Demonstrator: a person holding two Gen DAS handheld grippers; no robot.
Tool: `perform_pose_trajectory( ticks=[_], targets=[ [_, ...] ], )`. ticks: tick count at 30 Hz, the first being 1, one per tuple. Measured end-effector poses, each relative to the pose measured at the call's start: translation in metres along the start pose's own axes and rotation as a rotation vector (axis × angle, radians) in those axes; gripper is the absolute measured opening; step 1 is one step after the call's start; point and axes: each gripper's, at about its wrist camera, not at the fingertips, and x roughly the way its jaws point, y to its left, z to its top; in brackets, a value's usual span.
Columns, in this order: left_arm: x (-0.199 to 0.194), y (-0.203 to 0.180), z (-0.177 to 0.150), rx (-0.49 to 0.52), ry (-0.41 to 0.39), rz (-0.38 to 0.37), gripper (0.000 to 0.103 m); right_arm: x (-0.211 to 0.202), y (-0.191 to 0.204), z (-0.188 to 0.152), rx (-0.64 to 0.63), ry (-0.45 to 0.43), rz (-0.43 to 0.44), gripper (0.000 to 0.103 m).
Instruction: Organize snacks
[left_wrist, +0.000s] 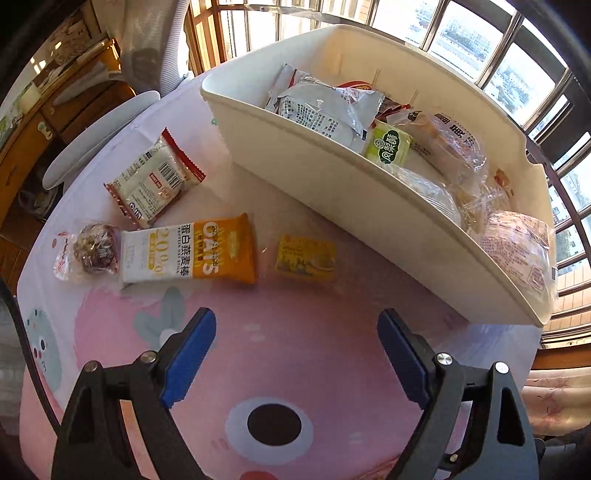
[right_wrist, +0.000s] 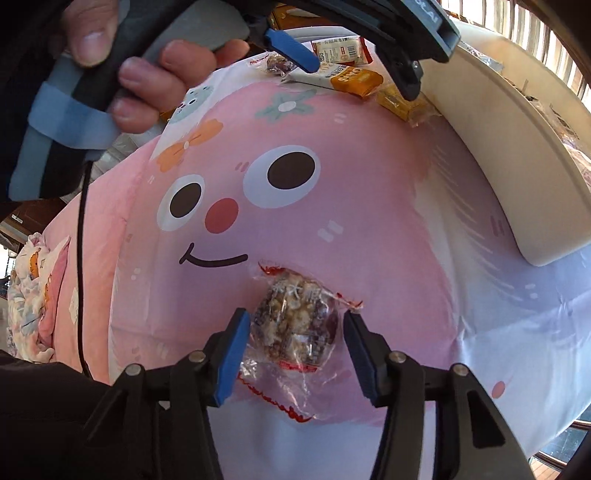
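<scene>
In the left wrist view a white bin (left_wrist: 332, 184) holds several wrapped snacks. On the pink cloth in front of it lie an orange oats bar (left_wrist: 188, 251), a small yellow packet (left_wrist: 306, 256), a red-edged white cracker pack (left_wrist: 155, 181) and a clear-wrapped nut ball (left_wrist: 92, 249). My left gripper (left_wrist: 295, 350) is open and empty above the cloth, short of the yellow packet. In the right wrist view my right gripper (right_wrist: 295, 332) is open with its fingers on either side of another clear-wrapped nut ball (right_wrist: 295, 325) that lies on the cloth.
The bin's wall (right_wrist: 517, 166) curves along the right. The left gripper and the hand that holds it (right_wrist: 166, 74) hang over the far end of the table. A grey chair (left_wrist: 99, 136) and wooden furniture stand at the left; barred windows run behind the bin.
</scene>
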Motion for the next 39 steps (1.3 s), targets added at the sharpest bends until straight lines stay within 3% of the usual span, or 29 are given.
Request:
perform_pose_trajectory(
  ticks=[16,23,39],
  targets=[
    [0.045,0.012,0.018,-0.003,-0.102,-0.003,0.086,-0.004,-0.036,0.018,0.06,0.024,0.012,0.044],
    [0.052,0.003,0.018,0.005,-0.124,0.006,0.07,-0.006,-0.047,0.024,0.082,0.031,-0.001,0.044],
    [0.044,-0.004,-0.012,-0.059,-0.201,0.061,0.05,-0.005,-0.052,0.025,0.102,0.027,-0.002,0.044]
  ],
)
